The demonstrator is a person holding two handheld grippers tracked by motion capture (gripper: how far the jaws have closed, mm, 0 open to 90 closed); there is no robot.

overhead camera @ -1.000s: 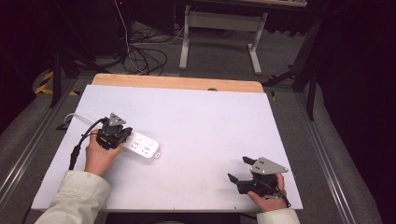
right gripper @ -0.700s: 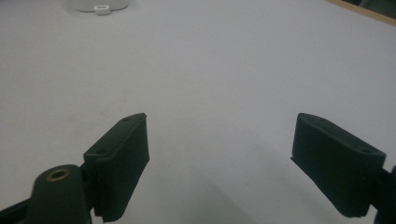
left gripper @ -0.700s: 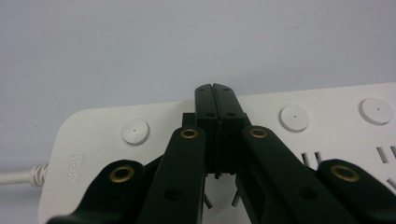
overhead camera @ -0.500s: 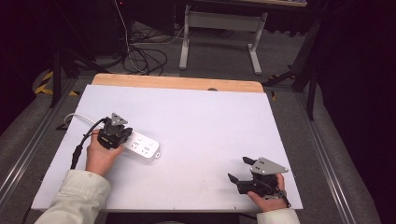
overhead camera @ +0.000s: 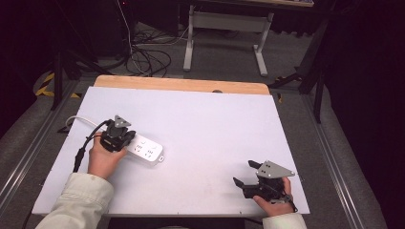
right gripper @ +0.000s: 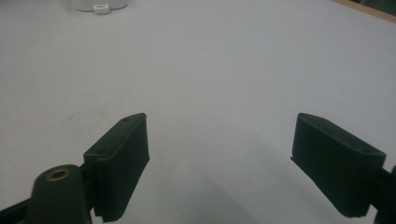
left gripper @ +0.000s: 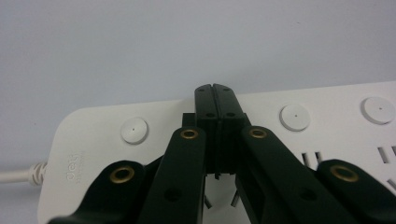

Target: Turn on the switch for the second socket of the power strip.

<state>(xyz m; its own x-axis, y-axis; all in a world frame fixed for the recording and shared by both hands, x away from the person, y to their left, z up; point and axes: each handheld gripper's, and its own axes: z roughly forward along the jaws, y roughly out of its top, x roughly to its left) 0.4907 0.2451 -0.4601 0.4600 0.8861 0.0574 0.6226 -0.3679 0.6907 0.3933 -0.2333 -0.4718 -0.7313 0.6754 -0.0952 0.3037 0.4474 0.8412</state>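
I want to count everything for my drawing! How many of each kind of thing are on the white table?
Power strips: 1
Grippers: 2, the left gripper on the strip and the right gripper by the near right corner
Total: 3

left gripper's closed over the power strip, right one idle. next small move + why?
Probably press the left gripper straight down. Its jaws are shut together, tips over the white power strip between two of its round buttons, holding nothing, so it looks set to push or pin the strip. The right gripper sits open over bare table, far off, and can wait.
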